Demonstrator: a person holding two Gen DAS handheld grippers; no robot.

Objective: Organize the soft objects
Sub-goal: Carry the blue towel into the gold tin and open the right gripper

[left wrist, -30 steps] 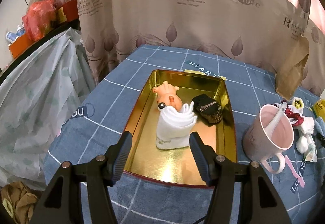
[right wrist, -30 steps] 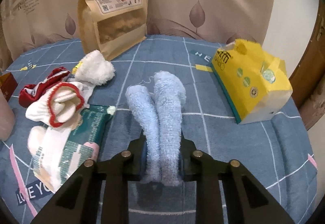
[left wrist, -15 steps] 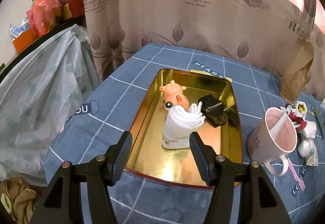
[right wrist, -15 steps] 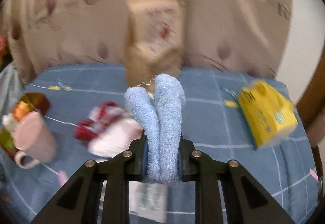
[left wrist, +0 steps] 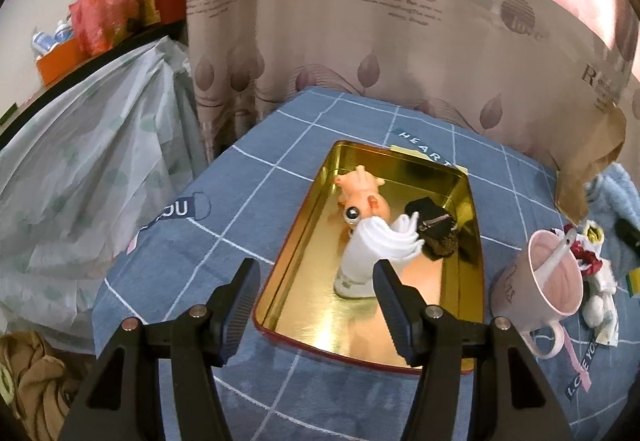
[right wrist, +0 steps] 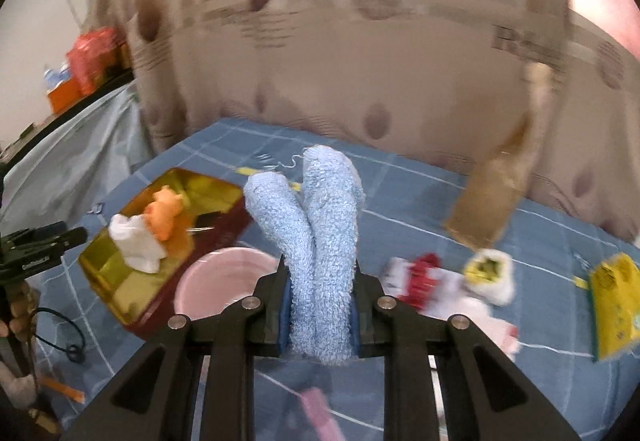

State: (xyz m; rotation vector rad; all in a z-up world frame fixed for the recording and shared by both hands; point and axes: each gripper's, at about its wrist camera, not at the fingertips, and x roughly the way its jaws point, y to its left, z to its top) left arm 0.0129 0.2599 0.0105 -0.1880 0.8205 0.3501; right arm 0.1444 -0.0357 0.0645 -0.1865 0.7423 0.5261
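Blue sock (right wrist: 320, 241): pinched upright in right tongs (right wrist: 320, 315).
Left tongs (left wrist: 316, 305): spread wide, empty, above gold tray (left wrist: 404, 337).

Rectangular gold metal tin (left wrist: 400, 329), mirror-glossy inside; blue checked cloth table cover (left wrist: 200, 241), matt, soft nap; light blue fuzzy terry socks (right wrist: 320, 241), rough pile; pink glazed ceramic mug (left wrist: 552, 281), smooth; orange glossy plastic doll (left wrist: 364, 197); brown matt paper bag (left wrist: 592, 169).

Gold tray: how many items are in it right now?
3. In the gold tray: an orange toy at the far end, a white sock in front of it, a black pouch beside them. Smaller items could be hidden behind these.
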